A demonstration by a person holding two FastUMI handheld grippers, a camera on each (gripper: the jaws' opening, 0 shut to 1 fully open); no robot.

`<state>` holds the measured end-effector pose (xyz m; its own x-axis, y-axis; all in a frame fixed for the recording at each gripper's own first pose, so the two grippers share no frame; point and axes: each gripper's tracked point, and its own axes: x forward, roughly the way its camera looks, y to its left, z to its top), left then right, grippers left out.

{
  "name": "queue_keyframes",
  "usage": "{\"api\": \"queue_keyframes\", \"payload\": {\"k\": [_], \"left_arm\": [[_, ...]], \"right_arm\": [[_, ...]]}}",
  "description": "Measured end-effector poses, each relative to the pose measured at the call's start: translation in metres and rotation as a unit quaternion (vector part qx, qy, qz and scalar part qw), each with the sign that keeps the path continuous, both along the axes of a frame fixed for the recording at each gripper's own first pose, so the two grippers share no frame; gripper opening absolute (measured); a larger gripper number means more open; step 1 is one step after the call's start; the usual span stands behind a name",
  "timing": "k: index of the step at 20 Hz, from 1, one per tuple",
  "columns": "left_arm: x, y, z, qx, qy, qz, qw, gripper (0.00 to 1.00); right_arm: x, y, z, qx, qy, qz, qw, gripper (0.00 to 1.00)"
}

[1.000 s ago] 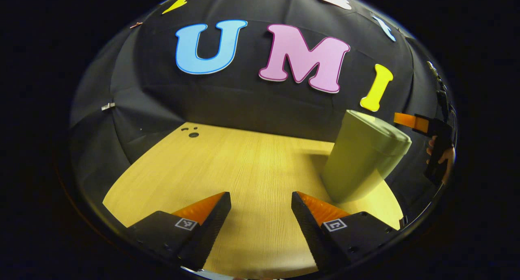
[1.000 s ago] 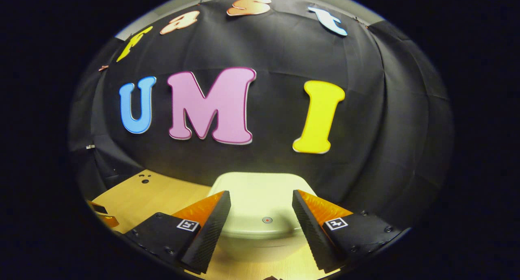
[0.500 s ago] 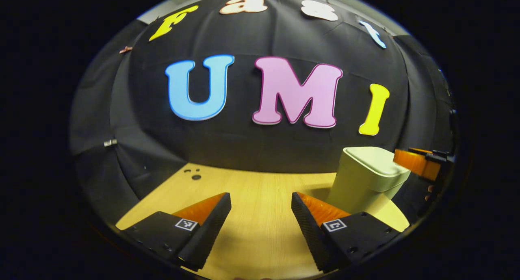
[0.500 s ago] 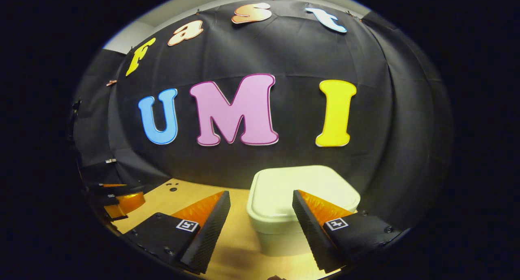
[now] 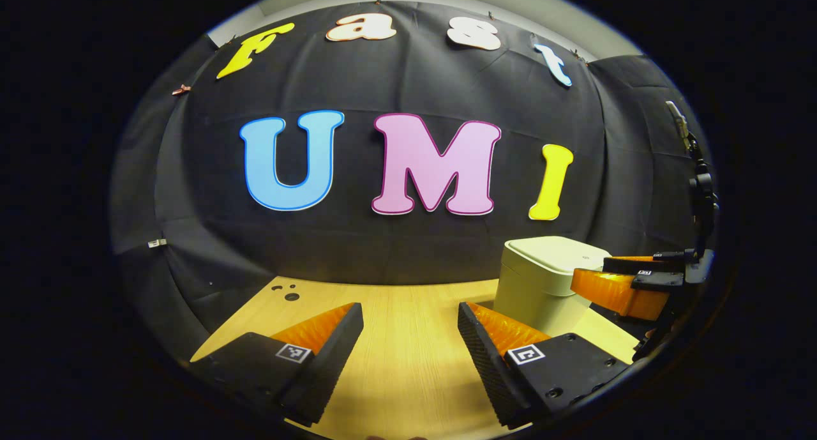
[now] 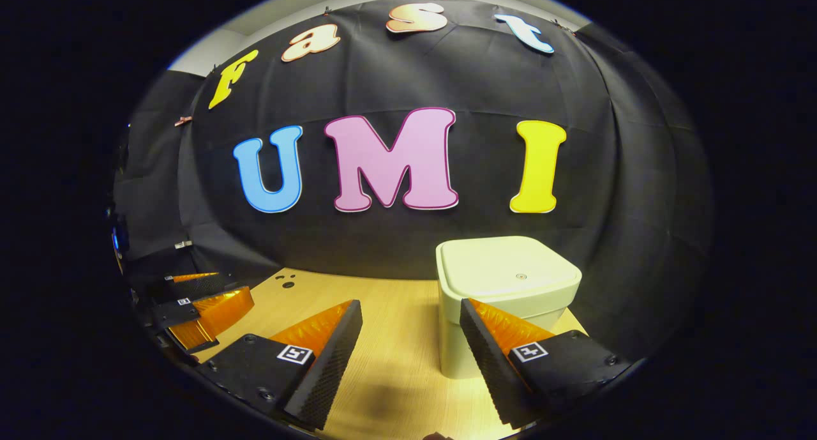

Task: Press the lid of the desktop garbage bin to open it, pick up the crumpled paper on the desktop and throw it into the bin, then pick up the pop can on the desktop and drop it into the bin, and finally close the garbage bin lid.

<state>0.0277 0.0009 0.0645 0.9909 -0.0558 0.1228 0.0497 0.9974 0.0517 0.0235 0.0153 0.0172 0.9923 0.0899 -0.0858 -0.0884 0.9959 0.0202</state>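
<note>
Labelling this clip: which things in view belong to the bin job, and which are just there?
Job:
- garbage bin, its lid down
- left gripper, fingers apart
- right gripper, fingers apart

Just there:
- wooden table
- dark holes in the table

Both fisheye views are sharp at the centre and bend strongly toward the rim, where detail darkens. Light falls from above, leaving the wooden table bright and warm, with a soft glare patch toward 6 o'clock. The pale bin casts a soft shadow toward 9 o'clock.
</note>
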Motion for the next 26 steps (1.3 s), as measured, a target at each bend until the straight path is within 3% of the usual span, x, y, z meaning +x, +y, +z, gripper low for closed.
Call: {"api": "queue_keyframes", "payload": {"k": [3,6,11,15,20,26], "left_arm": [[-0.024,0.023,-0.012,-0.012,-0.016,0.005,1.0,0.96],[-0.048,0.045,-0.038,-0.026,0.004,0.034,0.999,0.96],[-0.08,0.06,-0.069,-0.033,0.026,0.033,0.999,0.96],[-0.086,0.058,-0.087,-0.054,0.049,0.032,0.997,0.96],[-0.088,0.055,-0.086,-0.049,0.05,0.028,0.997,0.96],[-0.094,0.049,-0.08,-0.027,0.035,0.024,0.999,0.96]], "right_arm": [[-0.022,0.012,-0.001,-0.011,-0.01,-0.006,1.0,0.97],[-0.047,0.03,-0.011,-0.013,-0.01,0.0,1.0,0.97],[-0.081,0.044,-0.037,-0.029,-0.004,-0.002,1.0,0.97],[-0.092,0.059,-0.054,-0.034,0.015,0.007,0.999,0.98],[-0.107,0.074,-0.066,-0.046,0.03,0.029,0.998,0.98],[-0.117,0.067,-0.068,-0.037,0.031,0.019,0.999,0.98]]}}
